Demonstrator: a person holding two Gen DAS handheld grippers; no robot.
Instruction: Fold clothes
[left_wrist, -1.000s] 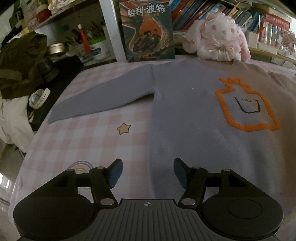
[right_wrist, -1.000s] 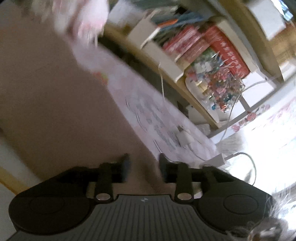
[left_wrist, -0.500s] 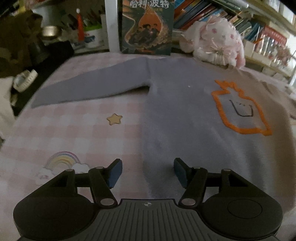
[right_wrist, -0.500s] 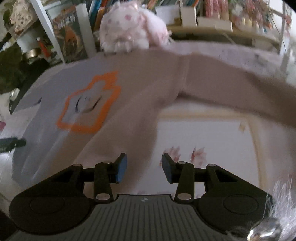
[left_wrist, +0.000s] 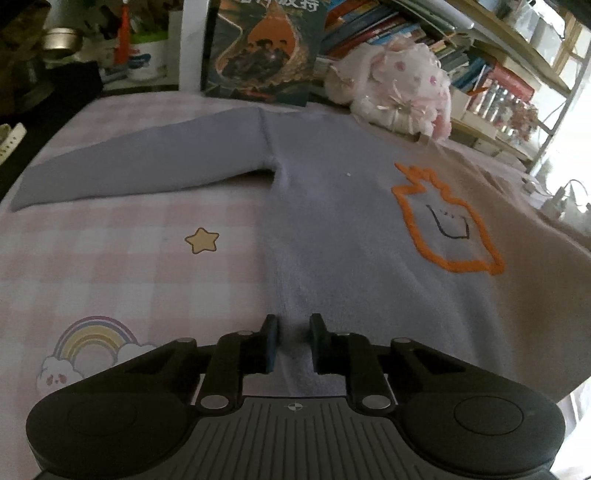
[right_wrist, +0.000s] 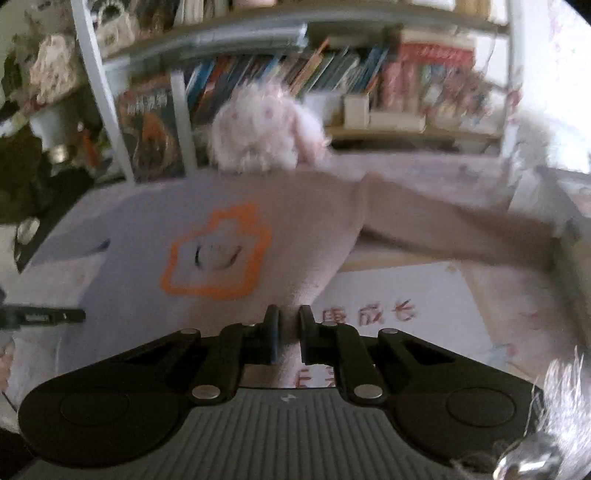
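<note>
Left tool narrowed almost shut, hem of the sweater caught between its pads at the near left corner; right tool likewise nearly closed, pinching the near right corner of the same hem, cloth visibly running up between the fingers. Sweater spread flat and face up on the checked pink bench, orange outline motif showing, left sleeve stretched out to the far left, right sleeve stretched out to the right; no crease or doubled layer visible anywhere on the body. Judged from that: laid out and gripped at both bottom corners, folds themselves all left to make, sleeves not tucked in; likely set for bringing the hem toward the collar, though not settled by the pictures. Around it: plush toy sitting at the far edge just beside the neckline, tall book propped upright behind the left shoulder, shelves of books beyond; star sticker and rainbow sticker on the bare cloth to the left. In the way: plush toy close to where a folded hem would land; right sleeve reaching off toward the right edge, blurred there, end not clear to see.
</note>
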